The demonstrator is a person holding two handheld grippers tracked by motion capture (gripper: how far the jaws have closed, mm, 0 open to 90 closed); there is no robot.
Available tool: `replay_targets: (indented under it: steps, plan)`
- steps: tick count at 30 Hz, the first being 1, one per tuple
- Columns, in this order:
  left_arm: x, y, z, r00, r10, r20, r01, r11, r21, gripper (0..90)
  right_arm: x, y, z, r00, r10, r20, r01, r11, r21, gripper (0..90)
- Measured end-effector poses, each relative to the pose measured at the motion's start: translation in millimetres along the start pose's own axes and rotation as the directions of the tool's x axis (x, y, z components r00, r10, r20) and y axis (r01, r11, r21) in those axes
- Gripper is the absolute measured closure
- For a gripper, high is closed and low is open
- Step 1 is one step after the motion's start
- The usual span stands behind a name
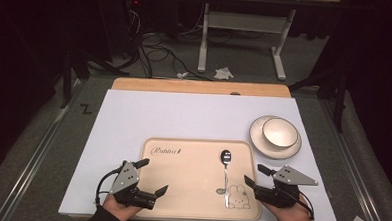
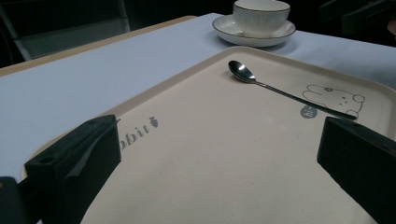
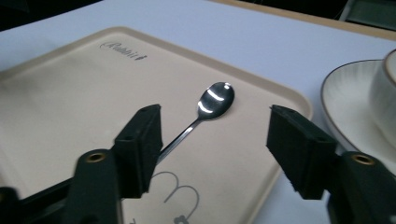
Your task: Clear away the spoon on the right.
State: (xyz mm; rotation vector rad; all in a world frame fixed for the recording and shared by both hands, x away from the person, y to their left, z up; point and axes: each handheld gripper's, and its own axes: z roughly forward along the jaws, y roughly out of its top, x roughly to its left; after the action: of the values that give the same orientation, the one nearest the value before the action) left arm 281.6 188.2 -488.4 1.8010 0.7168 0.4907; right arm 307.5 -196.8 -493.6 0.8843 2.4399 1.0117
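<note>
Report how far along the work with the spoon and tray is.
Early stage. Already in place: the spoon lies flat on the beige tray, bowl end away from the person, and the cup sits on its saucer off the tray. In hand: nothing; the left gripper and right gripper are both open at the tray's near corners. Left: probably grasping the spoon, nearest the right gripper.

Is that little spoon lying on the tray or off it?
On it. The spoon lies flat on the beige tray, bowl toward the far rim, handle reaching the rabbit drawing. Neither gripper touches it.
</note>
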Motion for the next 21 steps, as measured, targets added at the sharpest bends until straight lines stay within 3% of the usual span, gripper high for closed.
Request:
replay_targets:
  steps: [4,6,8,13,21]
  plan:
    - [-0.2,-0.1,0.3,1.0,0.0,0.0,0.0,1.0,0.001,0.1,-10.6,0.1,-10.8,0.9979,0.063,0.013,-0.063,0.996,-0.061,17.6]
    - [0.0,-0.2,0.3,1.0,0.002,-0.001,-0.002,1.0,0.005,0.1,-16.4,0.6,-17.6,0.9947,0.102,0.009,-0.1,0.989,-0.111,12.8]
    - [0.0,-0.6,0.7,1.0,-0.001,0.0,0.001,1.0,0.004,0.1,-20.5,1.0,-24.9,0.9931,0.116,0.016,-0.113,0.982,-0.152,1.6]
    - [-0.4,-0.9,1.1,1.0,-0.002,0.0,0.002,1.0,0.006,0.1,-32.1,-1.0,-40.6,0.9891,0.147,0.009,-0.141,0.965,-0.222,1.0]
    - [-1.3,-1.6,3.0,1.0,0.0,0.0,0.0,0.9999,0.016,0.1,-49.7,-13.5,-66.9,0.9792,0.196,0.051,-0.172,0.937,-0.305,1.0]
